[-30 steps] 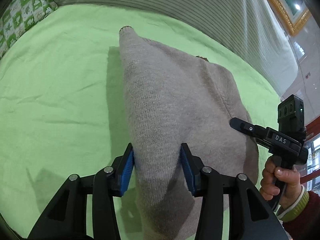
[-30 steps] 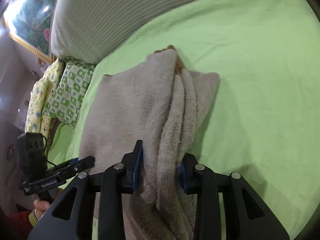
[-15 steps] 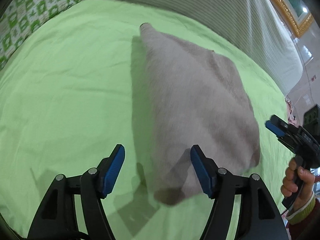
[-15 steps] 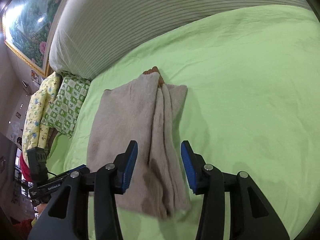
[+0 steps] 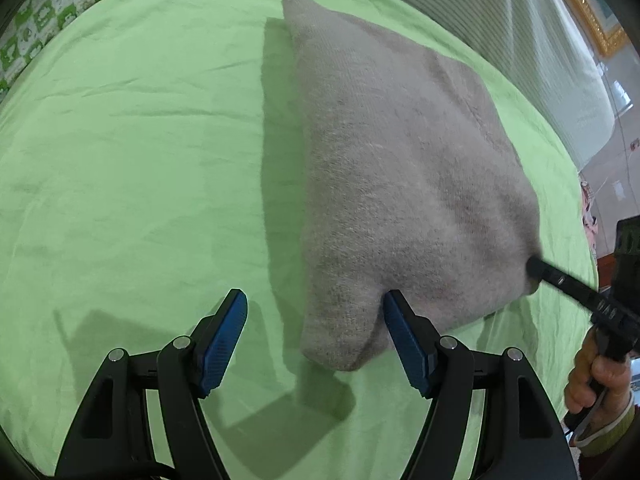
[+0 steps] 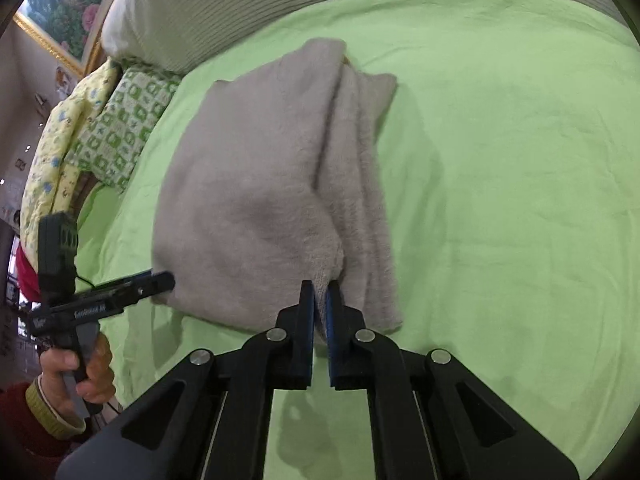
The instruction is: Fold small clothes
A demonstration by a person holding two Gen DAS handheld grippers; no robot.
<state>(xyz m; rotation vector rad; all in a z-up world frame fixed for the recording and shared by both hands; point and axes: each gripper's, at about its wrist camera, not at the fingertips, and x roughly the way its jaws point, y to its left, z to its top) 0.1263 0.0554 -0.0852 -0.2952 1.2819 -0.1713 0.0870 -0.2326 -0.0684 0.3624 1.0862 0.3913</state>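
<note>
A: Where is there open room on the green sheet (image 6: 520, 160)?

B: In the right wrist view, from one o'clock round to five o'clock it lies bare. In the left wrist view, bare sheet runs from seven to eleven o'clock.

A: What blocks the way?

B: The folded grey garment (image 5: 400, 168) fills the middle. The striped bolster (image 6: 240, 4) walls off twelve o'clock, and the patterned pillows (image 6: 120, 128) crowd ten o'clock.

A: Anything else?

B: The left gripper (image 5: 314, 336) sits at the garment's near corner; the right gripper (image 6: 320, 292) is pinched on its edge.
</note>
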